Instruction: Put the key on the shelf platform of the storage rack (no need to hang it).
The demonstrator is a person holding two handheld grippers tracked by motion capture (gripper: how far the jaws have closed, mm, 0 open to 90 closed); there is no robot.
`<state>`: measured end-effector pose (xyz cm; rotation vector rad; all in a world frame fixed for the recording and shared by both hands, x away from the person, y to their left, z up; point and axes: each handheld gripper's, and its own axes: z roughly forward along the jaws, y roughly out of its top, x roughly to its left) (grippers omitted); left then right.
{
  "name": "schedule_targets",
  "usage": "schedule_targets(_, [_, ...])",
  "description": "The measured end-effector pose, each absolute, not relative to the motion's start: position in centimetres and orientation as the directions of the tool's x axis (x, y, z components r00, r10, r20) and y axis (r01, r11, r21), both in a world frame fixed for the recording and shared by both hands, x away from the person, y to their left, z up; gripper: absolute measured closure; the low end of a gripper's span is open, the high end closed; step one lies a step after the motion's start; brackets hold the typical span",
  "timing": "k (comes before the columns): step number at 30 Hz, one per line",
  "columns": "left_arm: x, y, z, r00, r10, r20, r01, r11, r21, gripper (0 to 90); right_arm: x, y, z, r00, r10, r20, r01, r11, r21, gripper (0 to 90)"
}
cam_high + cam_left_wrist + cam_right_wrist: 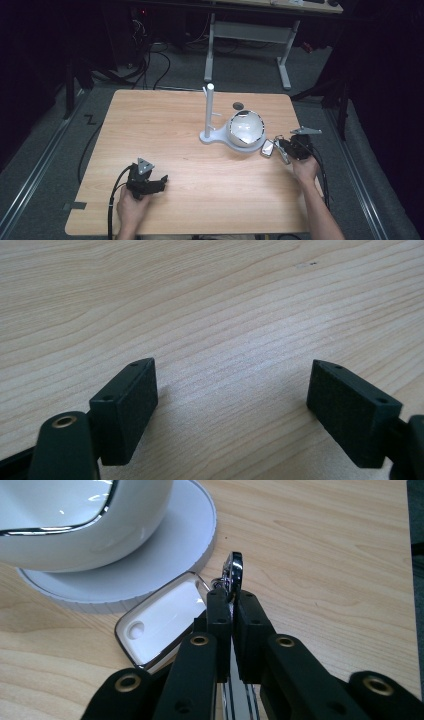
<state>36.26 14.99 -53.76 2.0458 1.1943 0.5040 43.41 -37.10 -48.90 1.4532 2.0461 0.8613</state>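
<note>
Beside the white stand's round base [165, 555], my right claw [232, 605] is clamped on the metal band of a small key-fob-like object [160, 625], gripping that thin edge so the white body hangs free. Its long axis runs toward the base. My left claw [232, 405] stands apart, idle over bare worktop [200, 300].

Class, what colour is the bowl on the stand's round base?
The bowl is glossy white with a thin chrome-like rim line, seen best in the right gripper view.
</note>
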Motion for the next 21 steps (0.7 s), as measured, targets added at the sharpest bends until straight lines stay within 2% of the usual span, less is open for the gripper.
schedule_targets(21, [36.3, 15.0, -53.8, 0.499, 0.867, -0.017, 0.593, -0.327, 0.736, 20.7, 40.4, -37.5, -45.3, -0.35, 0.937, -0.017, 0.554, 0.221, 0.803, 87.2])
